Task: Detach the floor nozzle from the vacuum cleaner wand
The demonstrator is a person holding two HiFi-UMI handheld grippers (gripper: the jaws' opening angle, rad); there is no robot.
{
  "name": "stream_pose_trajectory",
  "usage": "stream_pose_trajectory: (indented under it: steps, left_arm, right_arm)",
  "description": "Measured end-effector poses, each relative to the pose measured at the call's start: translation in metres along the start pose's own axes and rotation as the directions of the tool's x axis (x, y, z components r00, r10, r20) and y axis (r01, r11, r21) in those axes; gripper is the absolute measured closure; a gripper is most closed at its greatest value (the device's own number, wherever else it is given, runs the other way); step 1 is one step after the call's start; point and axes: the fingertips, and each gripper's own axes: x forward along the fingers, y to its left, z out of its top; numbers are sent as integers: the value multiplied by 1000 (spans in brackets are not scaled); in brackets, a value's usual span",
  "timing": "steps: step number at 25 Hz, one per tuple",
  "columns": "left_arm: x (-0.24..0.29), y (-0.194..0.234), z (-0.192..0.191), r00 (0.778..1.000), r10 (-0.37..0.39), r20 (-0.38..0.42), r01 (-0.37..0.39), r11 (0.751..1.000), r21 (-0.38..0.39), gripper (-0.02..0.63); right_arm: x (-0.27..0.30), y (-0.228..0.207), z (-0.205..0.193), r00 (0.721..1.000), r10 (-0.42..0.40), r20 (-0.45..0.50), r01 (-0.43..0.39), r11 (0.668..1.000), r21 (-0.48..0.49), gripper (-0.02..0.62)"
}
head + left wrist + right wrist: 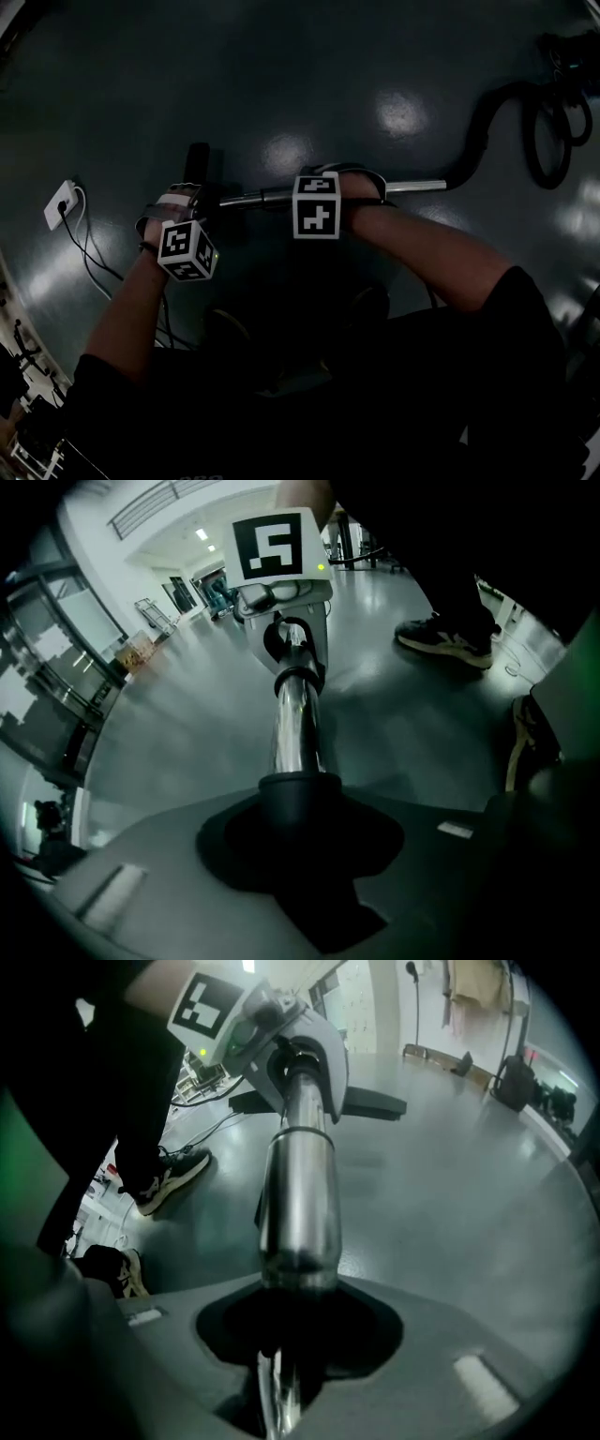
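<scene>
Above floor (281, 84) | left gripper (178, 208) partly closed on nozzle (197, 161) neck | right gripper (330, 192) partly closed round wand (412, 186) | opposed grips likely brace joint for pulling apart

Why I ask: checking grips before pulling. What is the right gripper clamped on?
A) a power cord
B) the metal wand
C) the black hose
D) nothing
B: in the right gripper view the wand runs straight between the jaws of the right gripper, which are closed on its shiny tube.
</scene>
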Motion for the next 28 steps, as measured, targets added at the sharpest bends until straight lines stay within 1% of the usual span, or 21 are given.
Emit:
stream_pose_trajectory:
  steps: [1, 2, 4, 5, 6, 7, 9, 10, 12, 15, 16, 17, 18, 19, 21, 23, 24, 25, 26, 27, 28]
  left_arm:
    - [2, -5, 0, 999, -46, 15, 47, 998, -44, 475]
    - [3, -13, 1, 993, -116, 37, 119, 988, -95, 476]
    - [2, -31, 2, 959, -269, 87, 281, 943, -176, 476]
    - [0, -39, 3, 934, -341, 109, 357, 910, -212, 474]
    - [-3, -45, 4, 901, -413, 132, 433, 865, -253, 474]
    - [-8, -52, 6, 861, -482, 161, 508, 806, -304, 474]
    - [-19, -63, 13, 771, -592, 236, 632, 665, -397, 474]
    - [-24, -66, 16, 737, -621, 266, 668, 610, -426, 474]
    - [-28, -69, 18, 695, -651, 305, 706, 537, -461, 472]
    - [-37, -70, 22, 621, -687, 376, 764, 423, -487, 472]
    - [-40, -70, 23, 607, -691, 392, 775, 405, -485, 472]
    - [-41, -69, 23, 609, -689, 393, 775, 411, -480, 472]
    - [-40, -67, 22, 627, -680, 380, 764, 443, -469, 472]
    - [-37, -63, 20, 661, -661, 354, 740, 500, -450, 474]
    - [-28, -56, 13, 751, -594, 287, 659, 649, -380, 476]
    - [-18, -47, 5, 845, -491, 210, 533, 800, -276, 477]
    - [-13, -41, -1, 891, -425, 160, 452, 866, -216, 479]
    - [-9, -32, -9, 934, -344, 100, 356, 922, -151, 486]
    - [-6, -22, -21, 968, -250, 31, 251, 964, -86, 479]
    - [-4, -12, -36, 986, -160, -36, 159, 987, -37, 480]
    - [-3, -6, -51, 992, -106, -75, 104, 994, -29, 482]
  right_arm:
    - [1, 1, -1, 1000, 3, -4, -3, 1000, -3, 472]
    - [4, 4, -2, 1000, 9, -11, -9, 1000, -9, 472]
    - [8, 10, -3, 999, 18, -27, -19, 1000, -24, 472]
    - [10, 13, -3, 999, 17, -35, -19, 999, -33, 472]
    - [11, 15, -3, 999, 11, -45, -13, 999, -45, 472]
    - [13, 16, -2, 999, -3, -54, -1, 998, -61, 472]
    - [15, 16, -2, 997, -35, -69, 28, 995, -96, 472]
    - [15, 15, -2, 996, -46, -72, 38, 993, -110, 472]
    - [15, 15, -2, 995, -61, -73, 51, 991, -126, 472]
    - [11, 15, 0, 995, -81, -67, 71, 988, -141, 472]
    - [10, 15, 1, 995, -83, -63, 73, 987, -142, 472]
    - [9, 15, 2, 995, -80, -61, 71, 988, -139, 472]
    - [9, 15, 3, 996, -73, -59, 65, 989, -130, 472]
    - [9, 14, 3, 996, -63, -58, 56, 992, -116, 472]
    - [10, 13, 3, 997, -44, -57, 39, 995, -90, 471]
    - [10, 11, 4, 998, -29, -54, 25, 997, -69, 471]
    - [10, 9, 5, 998, -23, -50, 21, 998, -57, 471]
    - [10, 6, 6, 999, -18, -47, 16, 999, -43, 471]
    - [10, 3, 5, 999, -15, -49, 13, 1000, -28, 472]
    - [9, -2, 2, 998, -16, -56, 16, 1000, -14, 472]
    - [8, -6, -4, 998, -25, -63, 24, 1000, -4, 472]
